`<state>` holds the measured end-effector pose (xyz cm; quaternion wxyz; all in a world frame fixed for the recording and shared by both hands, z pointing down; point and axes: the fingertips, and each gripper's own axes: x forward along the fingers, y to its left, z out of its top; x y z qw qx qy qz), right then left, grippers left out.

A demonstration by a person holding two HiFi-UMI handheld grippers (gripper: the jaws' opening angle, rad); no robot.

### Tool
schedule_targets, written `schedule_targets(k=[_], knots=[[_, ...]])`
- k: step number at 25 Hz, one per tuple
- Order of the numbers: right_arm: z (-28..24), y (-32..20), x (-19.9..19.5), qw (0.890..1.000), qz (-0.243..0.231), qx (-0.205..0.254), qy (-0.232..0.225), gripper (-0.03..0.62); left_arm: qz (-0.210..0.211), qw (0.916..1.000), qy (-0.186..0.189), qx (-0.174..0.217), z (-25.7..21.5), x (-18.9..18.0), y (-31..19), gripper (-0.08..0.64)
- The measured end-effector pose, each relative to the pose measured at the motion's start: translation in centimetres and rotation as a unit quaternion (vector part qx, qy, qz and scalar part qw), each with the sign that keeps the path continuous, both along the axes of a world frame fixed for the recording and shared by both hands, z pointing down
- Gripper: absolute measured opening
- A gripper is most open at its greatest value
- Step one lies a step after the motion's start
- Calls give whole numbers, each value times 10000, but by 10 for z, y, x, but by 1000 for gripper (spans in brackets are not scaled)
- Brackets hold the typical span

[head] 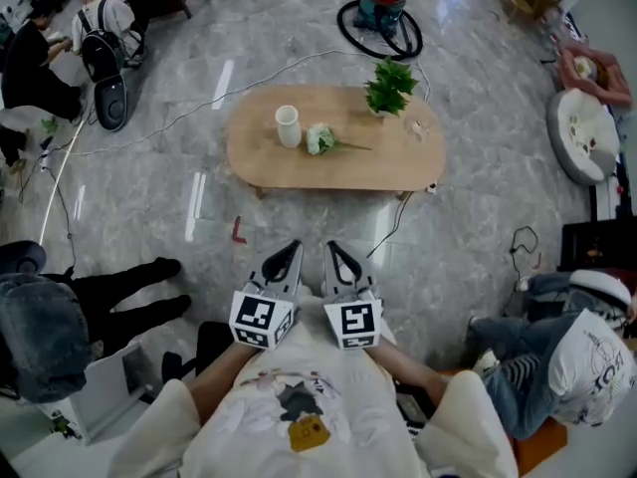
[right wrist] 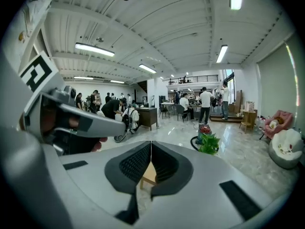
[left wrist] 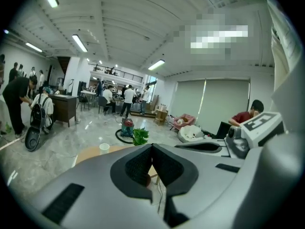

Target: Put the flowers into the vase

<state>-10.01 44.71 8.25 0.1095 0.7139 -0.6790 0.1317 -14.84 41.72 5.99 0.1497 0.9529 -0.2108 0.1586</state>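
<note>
A white vase [head: 288, 125] stands upright on the oval wooden table [head: 398, 162]. Just right of it lies a flower [head: 320, 139] with a pale head and a green stem pointing right. Both grippers are held close to my body, well short of the table. My left gripper [head: 287, 252] and right gripper [head: 338, 253] sit side by side, each with its jaws pressed together and nothing between them. In the left gripper view the vase [left wrist: 104, 148] shows small past the shut jaws [left wrist: 152, 146]. The right gripper [right wrist: 151, 143] view shows a corner of the table [right wrist: 148, 174].
A small potted green plant [head: 389, 86] stands at the table's far right. A red vacuum cleaner [head: 383, 0] with its hose sits beyond. A cable [head: 393, 222] runs across the floor from the table. People sit or stand at both sides of me.
</note>
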Motion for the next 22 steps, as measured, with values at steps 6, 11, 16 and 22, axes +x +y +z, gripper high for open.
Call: schedule_targets(k=[6,11,16,22], knots=[[16,0,-38,9999,-87,-139,17,6,-20,9991,247,-351,5,-26,-11,8],[21,-7,-34,9998,7,-198,56,6,-15,9989,177,-431,15,-31,-23,8],[31,-34,-7,9996,92,-240,-102,6,-6,9990,55,-438,26,-9,-51,8],[37,-86,30,9974,-639,-318,-92,6,-146,9986,-150,-492,37,39,-94,8]])
